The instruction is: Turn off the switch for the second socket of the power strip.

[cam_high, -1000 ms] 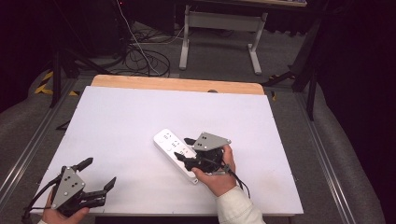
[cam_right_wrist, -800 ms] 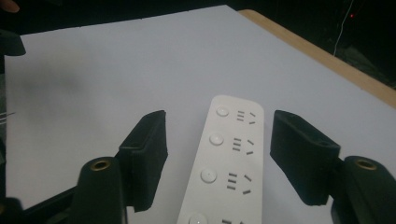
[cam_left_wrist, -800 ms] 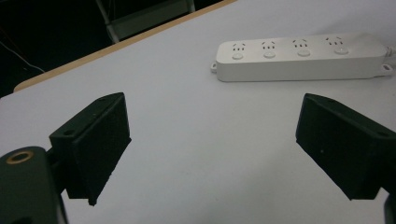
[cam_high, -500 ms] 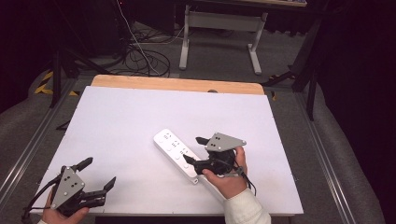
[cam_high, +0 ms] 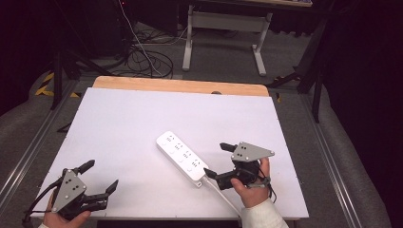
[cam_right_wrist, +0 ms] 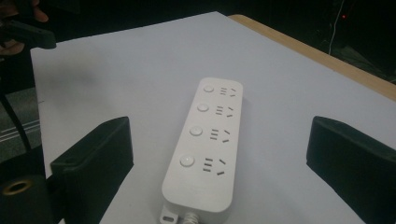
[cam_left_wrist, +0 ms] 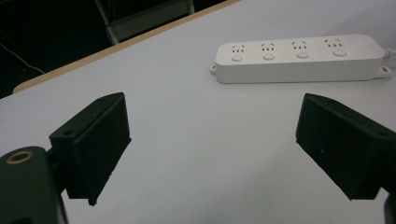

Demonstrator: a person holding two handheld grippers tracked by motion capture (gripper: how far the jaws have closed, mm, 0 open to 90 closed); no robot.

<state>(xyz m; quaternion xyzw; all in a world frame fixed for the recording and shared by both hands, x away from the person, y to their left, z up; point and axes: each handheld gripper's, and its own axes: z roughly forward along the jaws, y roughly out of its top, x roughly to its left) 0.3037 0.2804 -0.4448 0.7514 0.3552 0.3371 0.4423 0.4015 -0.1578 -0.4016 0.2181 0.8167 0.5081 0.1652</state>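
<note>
A white four-socket power strip (cam_high: 183,158) lies flat and diagonal on the white table top (cam_high: 119,123); its white cable (cam_high: 223,194) runs toward the front edge. My right gripper (cam_high: 215,160) sits just right of the strip's cable end. Its jaws have just been opening and stand wide, with no pad touching the strip. In the right gripper view the strip (cam_right_wrist: 205,140) stretches away between the two black jaws of the right gripper (cam_right_wrist: 219,130). My left gripper (cam_high: 102,174) rests open at the front left corner, far from the strip. The left gripper view has the left gripper (cam_left_wrist: 212,140) with bare table between its jaws and the strip (cam_left_wrist: 299,58) beyond.
A wooden band (cam_high: 180,85) borders the table's far edge. Beyond it, dark floor holds tangled cables (cam_high: 142,57) and a desk frame (cam_high: 223,28). The other hand and gripper (cam_right_wrist: 23,28) show at the upper left of the right gripper view.
My right gripper has drawn back to the right, off the strip's near end, and its jaws have spread wide. The strip and the left gripper have stayed put.
</note>
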